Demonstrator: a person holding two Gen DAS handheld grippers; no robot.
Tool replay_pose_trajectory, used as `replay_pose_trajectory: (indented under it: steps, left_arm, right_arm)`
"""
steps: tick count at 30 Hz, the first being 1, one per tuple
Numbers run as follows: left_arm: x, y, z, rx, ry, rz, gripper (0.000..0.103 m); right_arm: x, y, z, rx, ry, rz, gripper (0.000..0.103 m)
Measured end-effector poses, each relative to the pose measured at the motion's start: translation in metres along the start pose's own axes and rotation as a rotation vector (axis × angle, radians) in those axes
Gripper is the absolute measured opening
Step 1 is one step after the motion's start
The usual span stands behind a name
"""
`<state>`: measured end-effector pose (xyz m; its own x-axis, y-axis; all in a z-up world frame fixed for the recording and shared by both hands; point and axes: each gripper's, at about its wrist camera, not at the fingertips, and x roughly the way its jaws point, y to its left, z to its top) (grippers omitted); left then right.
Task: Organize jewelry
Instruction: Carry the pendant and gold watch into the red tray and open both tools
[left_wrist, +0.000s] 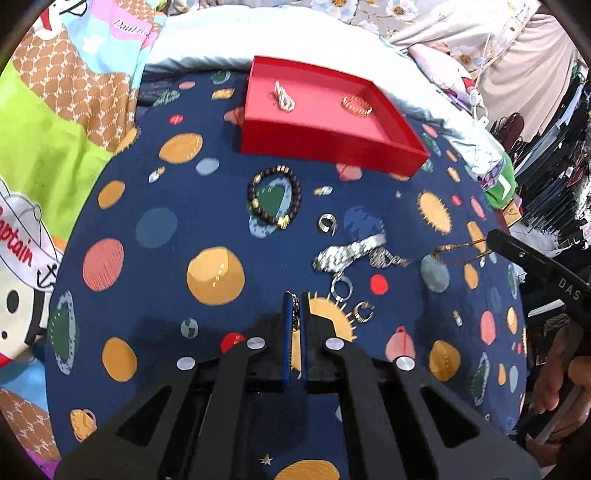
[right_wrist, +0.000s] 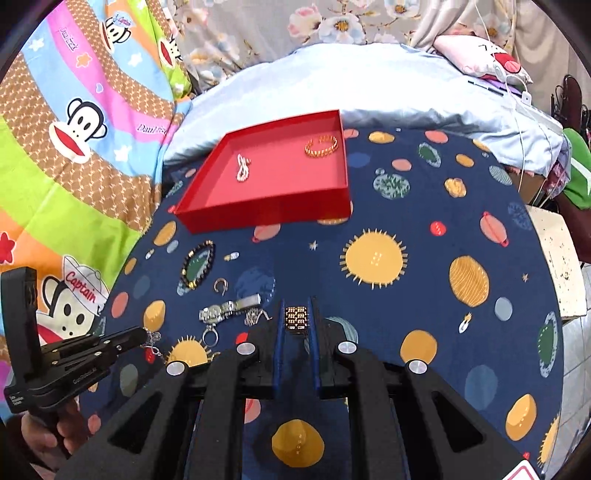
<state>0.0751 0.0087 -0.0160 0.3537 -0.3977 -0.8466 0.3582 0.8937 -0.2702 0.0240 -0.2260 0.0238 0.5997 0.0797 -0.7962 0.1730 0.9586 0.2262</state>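
Left claw (left_wrist: 295, 306): clenched on a thin silver chain (left_wrist: 295, 314), short of the red tray (left_wrist: 332, 144).
Right claw (right_wrist: 296, 317): clenched on a gold band (right_wrist: 295, 319), also short of the tray.
Loose pieces: watch (left_wrist: 347, 253), bead bracelet (left_wrist: 275, 199), rings between tray and claws.
Risk: the chain might have slipped from its narrow pinch, or snagged the watch.

Matt red tray (right_wrist: 334, 201), printed cotton-like cloth (right_wrist: 424, 302), shiny metal watch (right_wrist: 229, 309), glossy dark-beaded bracelet (left_wrist: 274, 198).

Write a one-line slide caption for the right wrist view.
Right gripper grips a gold bracelet above the planet-print cloth; a red tray beyond already holds two pieces.
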Motion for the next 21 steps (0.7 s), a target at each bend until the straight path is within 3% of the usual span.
replay_pose_trajectory:
  steps: [11,21]
  left_arm:
    - [-0.017,0.001,0.057,0.024,-0.07,-0.008,0.002]
    - [-0.013,-0.008,0.154,0.105,-0.202,0.047,0.002]
  right_arm:
    - [-0.002,-0.006,0.049,-0.026,-0.06,-0.021,0.01]
    - [0.039,0.002,0.15,-0.05,-0.136,0.0,0.01]
